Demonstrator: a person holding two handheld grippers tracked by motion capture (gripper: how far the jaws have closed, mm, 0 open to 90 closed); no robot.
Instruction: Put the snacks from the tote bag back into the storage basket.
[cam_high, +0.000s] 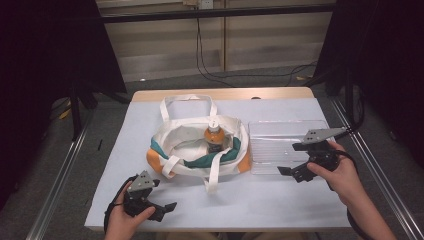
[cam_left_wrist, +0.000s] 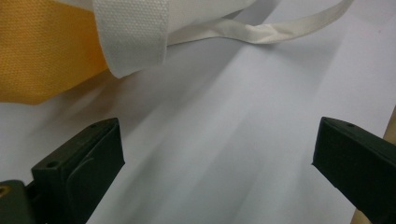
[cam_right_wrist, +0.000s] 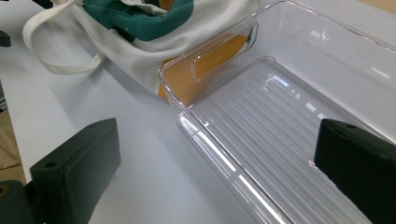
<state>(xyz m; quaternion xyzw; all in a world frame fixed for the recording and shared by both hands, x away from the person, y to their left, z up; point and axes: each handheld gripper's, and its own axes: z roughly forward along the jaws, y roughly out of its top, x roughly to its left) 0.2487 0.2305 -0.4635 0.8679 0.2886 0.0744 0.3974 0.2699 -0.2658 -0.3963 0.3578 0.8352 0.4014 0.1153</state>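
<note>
Bag sits mid-counter, ahead and to the right of the left tool, left of the right tool. High view gives the full layout: soft cream canvas tote, teal lining, orange corners, mouth slumped open, a bottle standing upright inside with a white cap and orange contents. Long handles, one looped away from the person, one trailing toward the near edge.

Left tool: released, jaws wide apart, nothing between them, hovering low over the pale sheet covering the counter. Left gripper view adds texture that the high view lacks: woven pebbled webbing on the strap end, folded orange fabric just beyond the left jaw, a second thin strap running off ahead.

Right tool: also released, jaws spread, empty. Right gripper view shows its jaws straddling the near rim of a clear plastic tray: rigid, ribbed floor, rounded corners, oval handle cutout in the end wall. The bag's orange corner presses against that wall, visible through the plastic. High view shows the tray as a glossy rectangle, touching the bag's right side.
</note>
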